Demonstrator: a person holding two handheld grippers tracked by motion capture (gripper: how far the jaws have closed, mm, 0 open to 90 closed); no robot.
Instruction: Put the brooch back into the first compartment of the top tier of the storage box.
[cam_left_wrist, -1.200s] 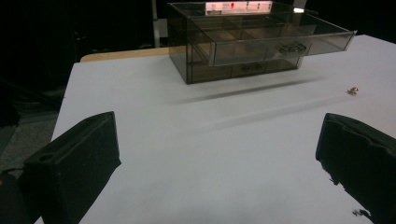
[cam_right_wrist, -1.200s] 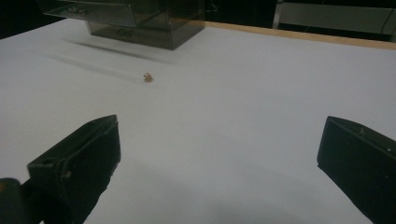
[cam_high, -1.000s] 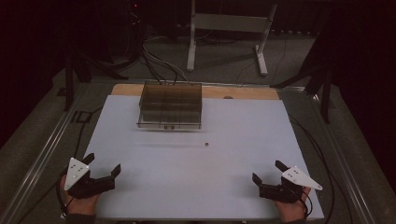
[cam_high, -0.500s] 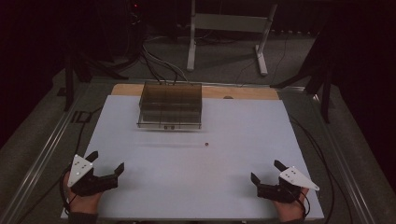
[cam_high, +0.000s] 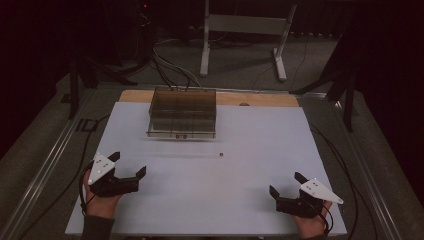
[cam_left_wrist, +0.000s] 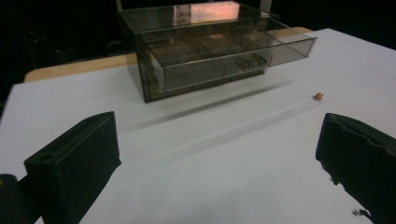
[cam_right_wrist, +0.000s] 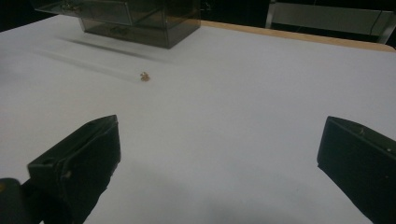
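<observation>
No writing is legible anywhere. The left tool (cam_high: 131, 166) and right tool (cam_high: 286, 183) both sit with jaws wide apart, empty, near the table (cam_high: 260, 145) front corners. A clear compartment box (cam_high: 183, 113) stands toward the far edge; a small brass piece (cam_high: 221, 154) lies just before it, with bare white surface between.

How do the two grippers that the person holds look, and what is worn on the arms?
Both the left gripper and the right gripper are black, each with two blocky jaws and a pale grey three-cornered plate on top. A dark cable trails from each. A dark sleeve covers the left forearm.
</observation>
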